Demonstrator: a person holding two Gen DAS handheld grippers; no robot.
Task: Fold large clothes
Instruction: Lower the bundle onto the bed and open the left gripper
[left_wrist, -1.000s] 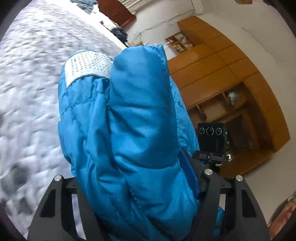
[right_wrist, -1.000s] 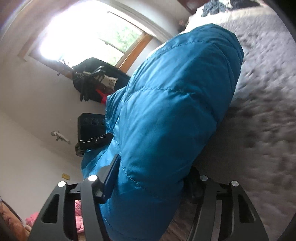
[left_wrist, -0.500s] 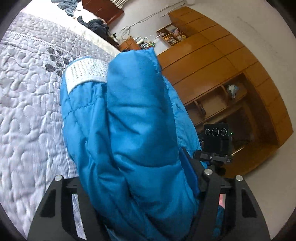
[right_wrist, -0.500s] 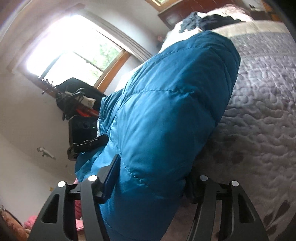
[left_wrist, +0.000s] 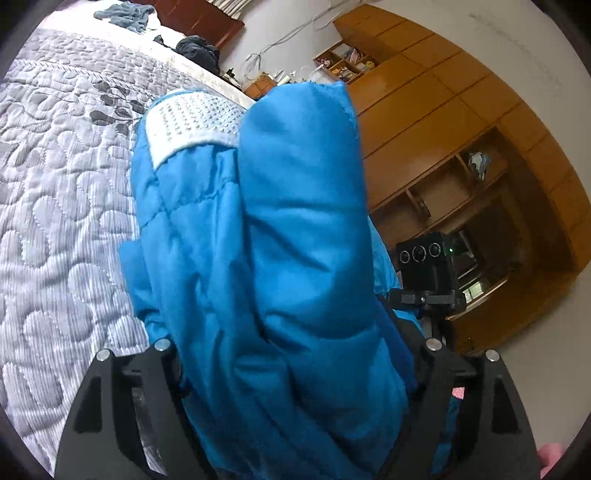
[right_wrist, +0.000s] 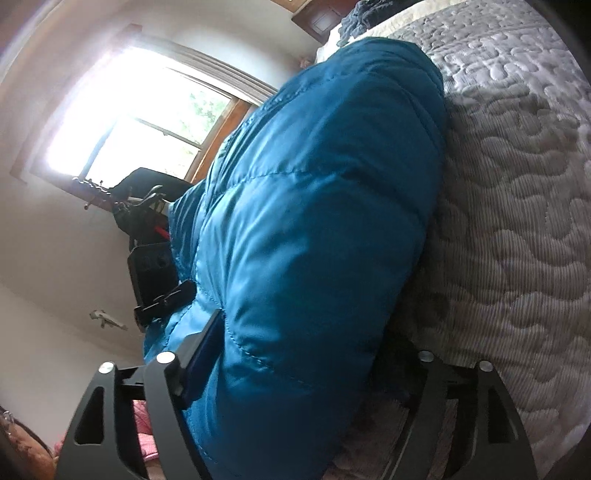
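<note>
Two grippers each clamp a bulky fold of one blue puffer jacket (left_wrist: 295, 236), which fills the middle of both wrist views. Through the left wrist camera the jacket shows a white perforated band (left_wrist: 192, 123) at its far end and two padded folds side by side, detail that the right wrist view does not give; there the jacket (right_wrist: 317, 229) appears as one smooth quilted bulge with its far side against the grey quilted bedspread (right_wrist: 517, 206).

On the left gripper (left_wrist: 295, 373) the jaws stand wide apart with the thick padding wedged between them, the cloth bulging past both fingers. On the right gripper (right_wrist: 295, 369) the jaws are likewise spread by the padding, and a dark blue finger pad (right_wrist: 203, 347) presses into the jacket's left flank.

From the left wrist, the bedspread (left_wrist: 66, 192) lies to the left of the jacket, and the other gripper's black camera unit (left_wrist: 424, 258) sits just right of it, before a wooden wall cabinet (left_wrist: 461, 147). From the right wrist, a bright window (right_wrist: 122, 122) and a black camera unit (right_wrist: 151, 273) lie left of the jacket.
</note>
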